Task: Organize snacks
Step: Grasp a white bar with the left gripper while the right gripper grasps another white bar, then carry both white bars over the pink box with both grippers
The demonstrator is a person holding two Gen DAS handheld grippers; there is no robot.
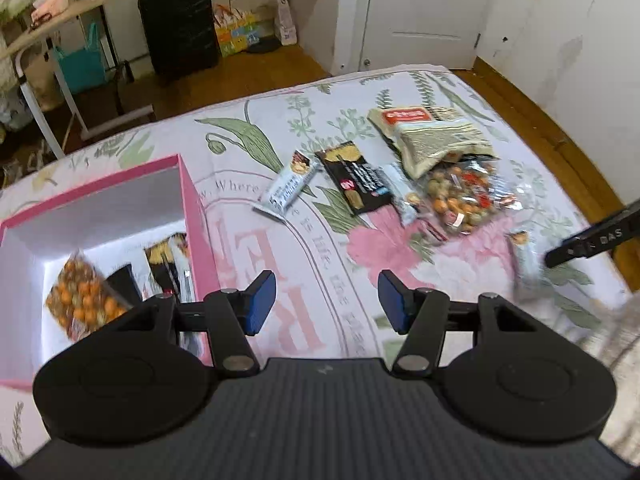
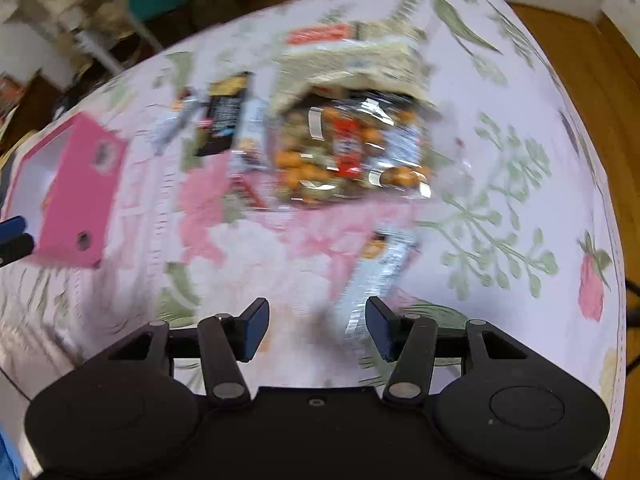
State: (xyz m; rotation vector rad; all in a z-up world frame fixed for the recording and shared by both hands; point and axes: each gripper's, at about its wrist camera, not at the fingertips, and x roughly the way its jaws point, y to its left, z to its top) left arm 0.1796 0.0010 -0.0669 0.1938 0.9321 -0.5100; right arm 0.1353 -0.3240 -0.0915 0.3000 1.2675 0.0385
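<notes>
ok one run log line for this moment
left gripper open, empty | right gripper open over white bar | pink box partly filled

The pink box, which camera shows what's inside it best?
The left wrist view. It looks down into the open pink box, showing a clear bag of orange snacks and dark wrappers on its white floor. The right wrist view shows the box blurred, mostly its pink outer wall, with the contents hidden.

Left hand-held gripper [image 1: 327, 302] and right hand-held gripper [image 2: 317, 327], both tilted downward, jaws apart, empty.
</notes>
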